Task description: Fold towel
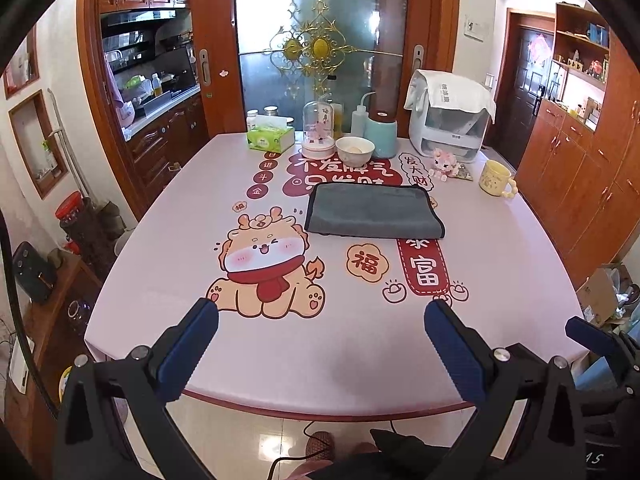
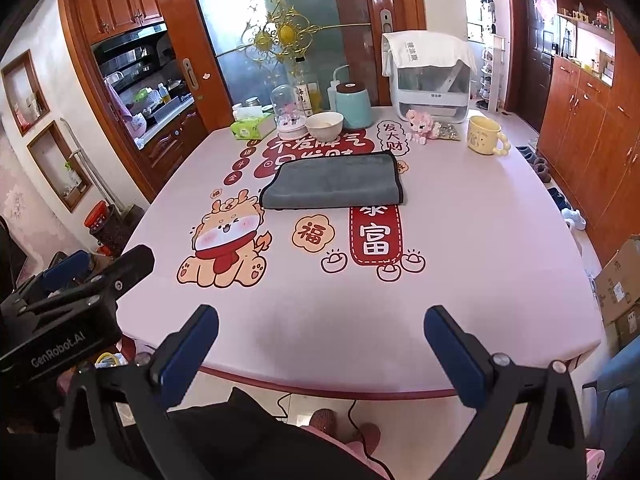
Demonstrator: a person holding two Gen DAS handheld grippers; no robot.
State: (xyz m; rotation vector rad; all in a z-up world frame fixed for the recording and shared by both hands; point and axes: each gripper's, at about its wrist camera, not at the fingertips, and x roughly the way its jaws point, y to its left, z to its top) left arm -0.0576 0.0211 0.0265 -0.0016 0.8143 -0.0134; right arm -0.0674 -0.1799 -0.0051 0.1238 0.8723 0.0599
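A folded grey towel (image 1: 374, 211) lies flat on the pink bench (image 1: 500, 264). The left hand-held gripper (image 1: 322, 344) and right hand-held gripper (image 2: 322, 350) hover near the bench's front edge, both spread wide, holding nothing.

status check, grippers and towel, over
Left gripper and right gripper open, empty, at near table edge. Grey towel lies folded mid-table, untouched. Nothing between; white bowl sits beyond.

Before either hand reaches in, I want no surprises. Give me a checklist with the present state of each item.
1. Left gripper open, holding nothing: ok.
2. Right gripper open, holding nothing: ok.
3. Towel lies flat on the table, nothing on top: ok.
4. Table surface between fingers and towel bare: ok.
5. Bowl and mug apart from towel: ok.
6. How many folds are done: cannot tell.
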